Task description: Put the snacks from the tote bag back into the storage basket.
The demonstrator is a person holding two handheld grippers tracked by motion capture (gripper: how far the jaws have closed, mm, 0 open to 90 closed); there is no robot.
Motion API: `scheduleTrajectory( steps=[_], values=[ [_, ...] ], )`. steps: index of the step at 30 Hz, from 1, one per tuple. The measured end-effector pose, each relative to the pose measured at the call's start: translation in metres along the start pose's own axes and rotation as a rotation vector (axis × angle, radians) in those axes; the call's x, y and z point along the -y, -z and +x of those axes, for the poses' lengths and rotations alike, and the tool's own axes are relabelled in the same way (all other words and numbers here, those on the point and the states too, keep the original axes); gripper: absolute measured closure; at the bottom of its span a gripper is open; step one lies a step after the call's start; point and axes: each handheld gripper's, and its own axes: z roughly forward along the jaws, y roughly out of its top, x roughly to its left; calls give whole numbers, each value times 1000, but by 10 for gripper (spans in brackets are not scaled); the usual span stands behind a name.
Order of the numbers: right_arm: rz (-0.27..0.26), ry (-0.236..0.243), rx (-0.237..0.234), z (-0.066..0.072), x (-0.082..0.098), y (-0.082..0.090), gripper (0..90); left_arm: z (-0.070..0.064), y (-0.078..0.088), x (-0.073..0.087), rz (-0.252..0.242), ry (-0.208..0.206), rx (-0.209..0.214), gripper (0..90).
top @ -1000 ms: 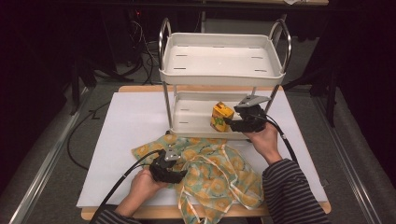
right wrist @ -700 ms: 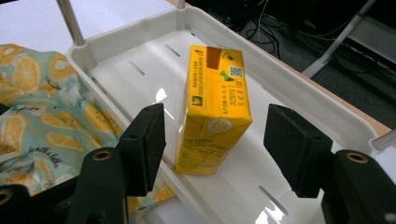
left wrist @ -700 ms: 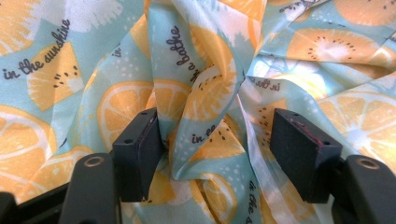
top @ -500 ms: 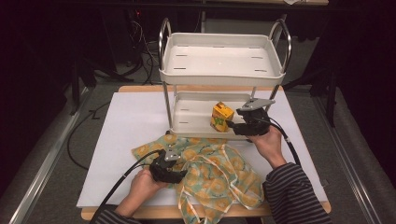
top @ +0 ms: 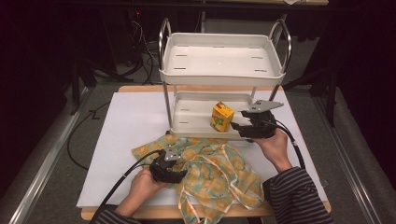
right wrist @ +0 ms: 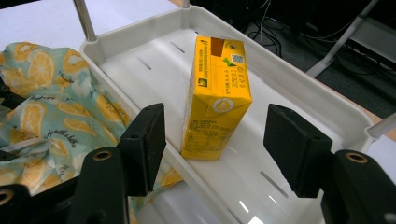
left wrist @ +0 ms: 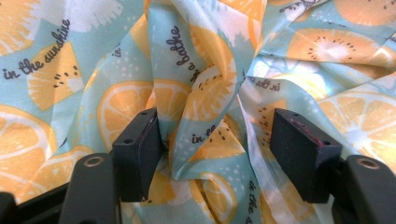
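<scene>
1. The yellow drink carton (right wrist: 216, 98) stands upright on the lower tray (top: 196, 112) of a white two-tier cart (top: 223, 60), towards that tray's front right.
2. The right gripper (right wrist: 215, 149) sits just outside the lower tray's near rim, jaws spread wide with the carton between and beyond them, touching neither jaw.
3. A citrus-print cloth (top: 210, 172), pale blue with orange slices and trailing ribbon ties, lies crumpled on the white table sheet (top: 126, 126) in front of the cart.
4. The left gripper (left wrist: 217, 149) rests on the cloth, jaws parted around a raised fold; the fold seems to touch the left jaw only, though the contact is hard to judge.
</scene>
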Motion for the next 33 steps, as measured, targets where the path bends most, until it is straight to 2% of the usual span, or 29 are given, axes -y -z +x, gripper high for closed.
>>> scheduleTrajectory(
  steps=[4,11,16,19,22,27,33],
  values=[
    [4,12,-1,0,1,1,394,0,0,0,1,0,2,347],
    [0,-1,-8,0,2,7,393,0,0,0,1,1,-1,348],
    [16,-9,-5,0,5,14,393,0,0,0,1,1,1,347],
    [-14,-7,2,0,9,18,401,0,0,0,1,1,1,347],
    [5,-18,9,-2,14,21,397,0,0,0,0,1,1,347],
    [-12,-5,16,-1,14,30,396,0,0,0,0,2,5,346],
    [-17,-16,14,0,16,36,394,0,0,0,0,1,1,346]
  ],
)
